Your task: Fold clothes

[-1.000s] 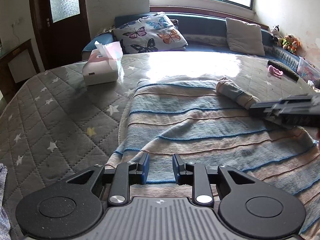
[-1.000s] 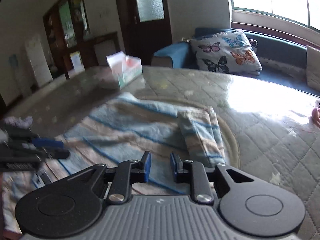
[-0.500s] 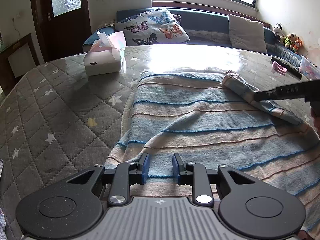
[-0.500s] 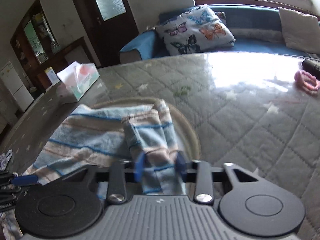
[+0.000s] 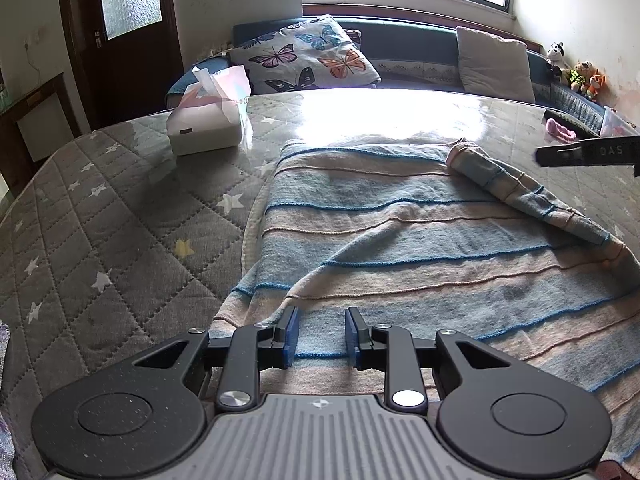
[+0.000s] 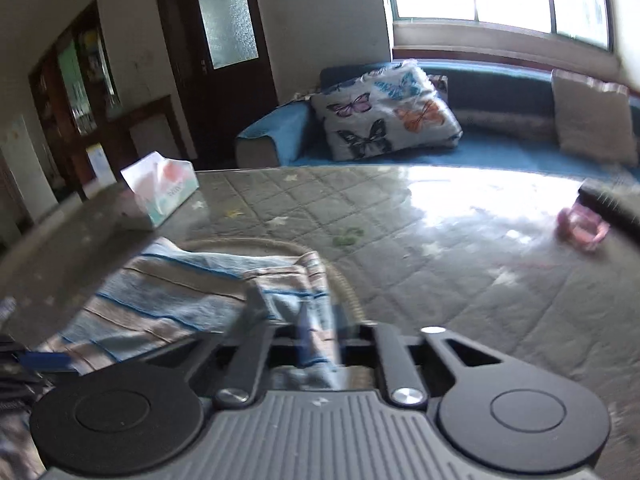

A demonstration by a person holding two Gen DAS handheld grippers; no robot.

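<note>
A blue and beige striped knit garment [image 5: 420,240] lies spread on the quilted grey table cover [image 5: 100,240]. Its sleeve [image 5: 520,196] is folded in across the right side. My left gripper [image 5: 318,336] is open and empty just above the garment's near hem. My right gripper [image 6: 320,344] is blurred; the folded sleeve [image 6: 296,296] runs between its fingers, and the jaws look closed on it. The right gripper also shows as a dark bar at the right edge of the left wrist view [image 5: 588,152].
A tissue box [image 5: 208,120] stands at the table's far left. A pink object [image 5: 560,130] lies at the far right. Behind the table is a sofa with a butterfly cushion [image 5: 304,56] and a beige cushion [image 5: 492,60]. A dark door [image 5: 124,32] stands at the back left.
My right gripper has moved onto the folded sleeve and closed around it, and the view has swung right. My left gripper has come slightly lower toward the near hem and stays open.
</note>
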